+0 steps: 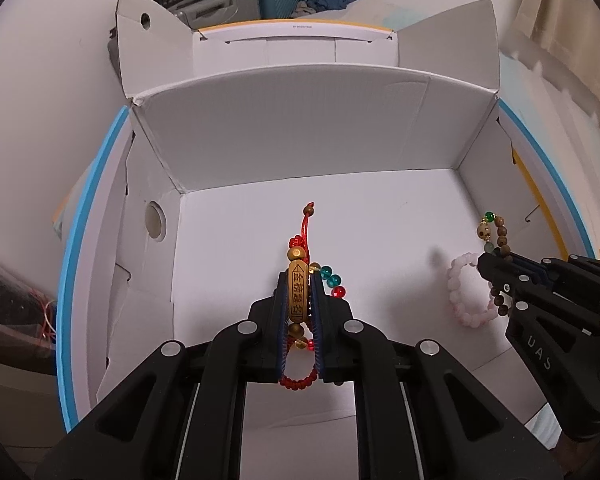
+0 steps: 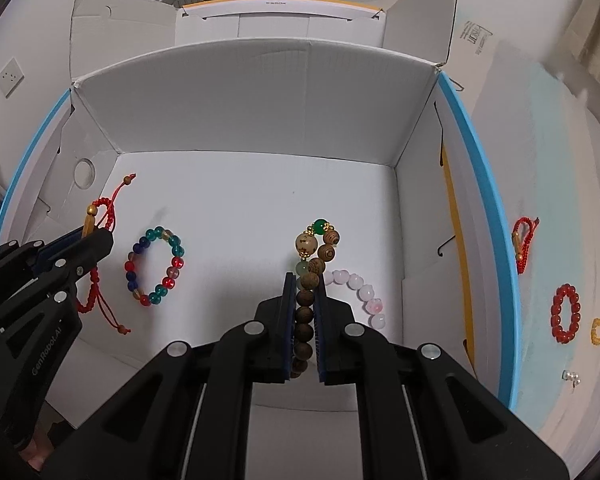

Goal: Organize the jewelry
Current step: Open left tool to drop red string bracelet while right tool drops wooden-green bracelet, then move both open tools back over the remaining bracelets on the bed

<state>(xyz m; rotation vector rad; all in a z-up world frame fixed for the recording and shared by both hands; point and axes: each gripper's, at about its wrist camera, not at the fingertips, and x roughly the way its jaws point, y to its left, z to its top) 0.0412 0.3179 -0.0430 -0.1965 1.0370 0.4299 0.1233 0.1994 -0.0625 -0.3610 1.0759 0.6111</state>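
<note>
Boxes: 1 white box [image 2: 260,128]
Bracelets in box: 4 – red cord [image 1: 299,294], glass bead [image 2: 156,266], wooden [image 2: 306,304], pink [image 2: 364,292]
Outside box: 1 red cord [image 2: 523,245], 1 red bead [image 2: 566,313], 1 yellow ring [image 2: 599,331], 1 small silver piece [image 2: 571,377]
Grippers: 2

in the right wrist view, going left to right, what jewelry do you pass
red cord bracelet in the left gripper → multicolour glass bead bracelet → wooden bead bracelet in the right gripper → pink bead bracelet → outside the box, second red cord bracelet → red bead bracelet → small yellow ring
</note>
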